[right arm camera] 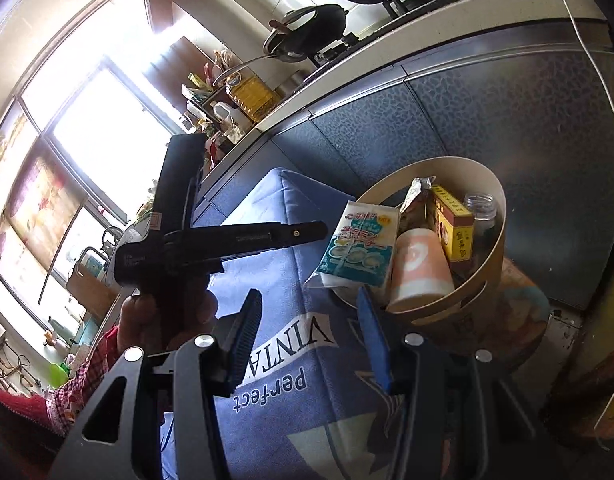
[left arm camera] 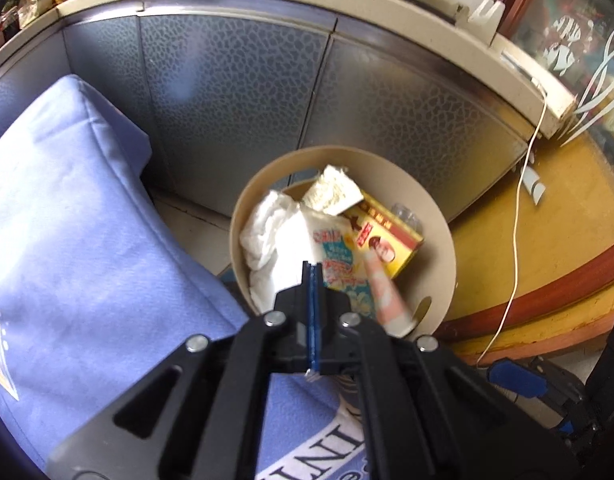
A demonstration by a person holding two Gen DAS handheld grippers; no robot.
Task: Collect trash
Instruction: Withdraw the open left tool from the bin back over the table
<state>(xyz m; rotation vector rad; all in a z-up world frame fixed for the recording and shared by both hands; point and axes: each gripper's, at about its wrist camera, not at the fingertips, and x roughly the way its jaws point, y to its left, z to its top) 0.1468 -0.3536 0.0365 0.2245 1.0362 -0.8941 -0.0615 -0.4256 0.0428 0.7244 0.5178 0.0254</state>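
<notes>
A round beige bin stands on the floor by the cabinet and holds trash: white crumpled tissue, a blue-and-white printed packet, a yellow box, a pink-and-white paper cup and a clear jar. My left gripper is shut, pads together with nothing seen between them; it points down over the bin, its tip just left of the packet, which leans out over the rim. My right gripper stands open and empty over the blue cloth, short of the bin.
A blue cloth-covered cushion with printed lettering lies left of the bin. Grey pebbled cabinet doors rise behind, under a countertop with pans and an oil bottle. A white cable hangs at the right. A hand holds the left gripper.
</notes>
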